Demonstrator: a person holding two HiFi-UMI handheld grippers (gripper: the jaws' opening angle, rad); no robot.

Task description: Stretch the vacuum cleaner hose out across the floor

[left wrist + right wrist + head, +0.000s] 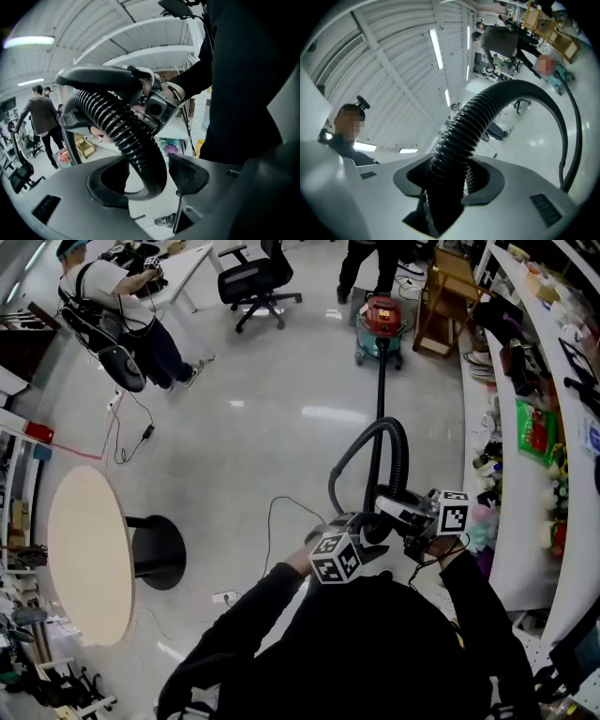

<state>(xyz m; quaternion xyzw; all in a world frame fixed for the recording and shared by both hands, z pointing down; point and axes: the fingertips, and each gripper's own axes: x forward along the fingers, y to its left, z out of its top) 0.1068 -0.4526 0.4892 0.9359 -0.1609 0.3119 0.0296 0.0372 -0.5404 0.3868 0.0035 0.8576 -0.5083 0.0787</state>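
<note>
Hose (381, 390) leaves the red vacuum cleaner (380, 320) and runs straight over the pale floor (281, 427) toward the person. Well away from the vacuum cleaner it rises in a loop up to both grippers. The right gripper (450, 183) is clamped on the ribbed hose, which fills the space between its jaws. The left gripper (146, 180) sits close beside it, with its jaws apart. The hose bends through them, lying against one pad with a gap to the other. An office chair (253, 282) stands to the left of the vacuum cleaner. A round table (84, 559) stands far to the left of the vacuum cleaner, much nearer the person. White shelves (511, 474) run along the right of the vacuum cleaner.
</note>
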